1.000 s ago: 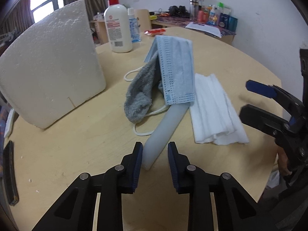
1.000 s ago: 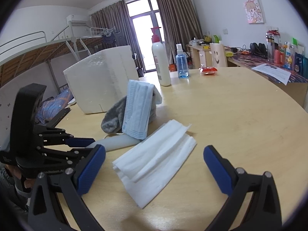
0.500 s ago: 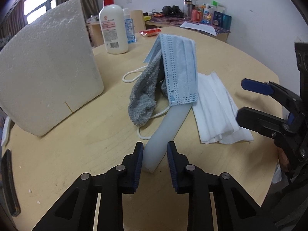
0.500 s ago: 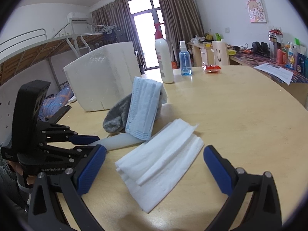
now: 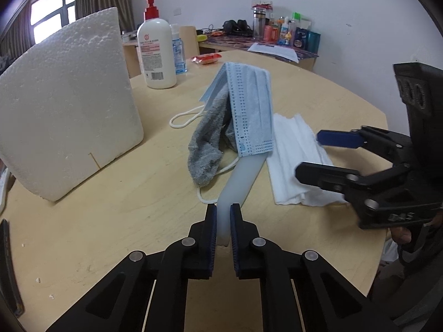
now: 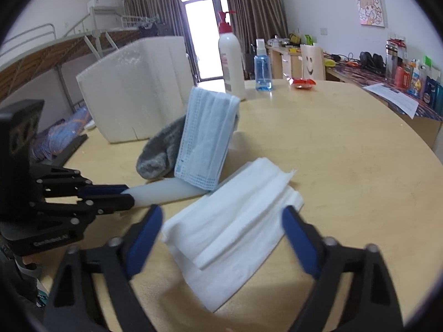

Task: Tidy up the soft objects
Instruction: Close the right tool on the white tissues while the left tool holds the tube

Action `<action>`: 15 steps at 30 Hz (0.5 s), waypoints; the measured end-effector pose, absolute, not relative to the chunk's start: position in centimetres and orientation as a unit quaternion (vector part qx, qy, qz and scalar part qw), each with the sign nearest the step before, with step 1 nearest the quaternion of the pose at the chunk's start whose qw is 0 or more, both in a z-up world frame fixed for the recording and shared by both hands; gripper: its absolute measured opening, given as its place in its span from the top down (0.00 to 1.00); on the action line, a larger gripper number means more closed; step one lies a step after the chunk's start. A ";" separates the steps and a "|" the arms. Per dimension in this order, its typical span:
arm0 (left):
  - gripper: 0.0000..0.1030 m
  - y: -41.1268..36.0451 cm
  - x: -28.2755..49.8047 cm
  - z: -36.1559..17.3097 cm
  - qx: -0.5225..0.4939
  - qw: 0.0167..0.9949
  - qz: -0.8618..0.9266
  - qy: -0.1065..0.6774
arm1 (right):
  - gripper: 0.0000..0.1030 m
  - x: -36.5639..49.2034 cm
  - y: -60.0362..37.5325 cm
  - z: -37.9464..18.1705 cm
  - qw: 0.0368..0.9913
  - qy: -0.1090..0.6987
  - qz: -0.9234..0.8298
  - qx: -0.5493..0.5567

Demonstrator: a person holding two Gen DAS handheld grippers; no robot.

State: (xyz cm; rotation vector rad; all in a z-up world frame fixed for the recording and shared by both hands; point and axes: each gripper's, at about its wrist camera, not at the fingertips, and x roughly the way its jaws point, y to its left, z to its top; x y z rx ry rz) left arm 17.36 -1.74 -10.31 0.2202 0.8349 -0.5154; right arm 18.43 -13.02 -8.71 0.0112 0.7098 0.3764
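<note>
The left gripper (image 5: 223, 221) points down toward the tabletop, its blue-padded jaws drawn in tight on the near end of a pale translucent strip (image 5: 238, 177), which they pinch from both sides. The right gripper (image 6: 221, 227) reaches in from the tabletop's right edge, tilted downward, its jaws standing wide apart either side of a folded white tissue (image 6: 229, 221) without touching it; they have just been closing. A bit of the person's hand (image 5: 401, 232) shows behind its body.
</note>
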 end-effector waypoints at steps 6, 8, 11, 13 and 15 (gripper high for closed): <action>0.93 -1.8 17.0 -10.3 0.099 0.872 -0.272 0.396 | 0.43 18.4 -12.5 -8.9 0.916 0.366 0.166 -0.010; 0.93 -1.8 17.0 -10.3 0.096 0.868 -0.281 0.398 | 0.50 18.4 -12.3 -9.0 0.913 0.375 0.162 -0.015; 0.93 -2.0 16.8 -10.2 0.096 0.863 -0.294 0.399 | 0.63 18.3 -12.1 -9.1 0.912 0.379 0.155 -0.026; 0.93 -2.2 16.7 -10.3 0.102 0.864 -0.292 0.398 | 0.70 18.4 -12.1 -9.0 0.911 0.381 0.154 -0.028; 0.93 -2.1 16.9 -10.2 0.097 0.865 -0.291 0.397 | 0.78 18.3 -12.3 -9.0 0.911 0.384 0.148 -0.030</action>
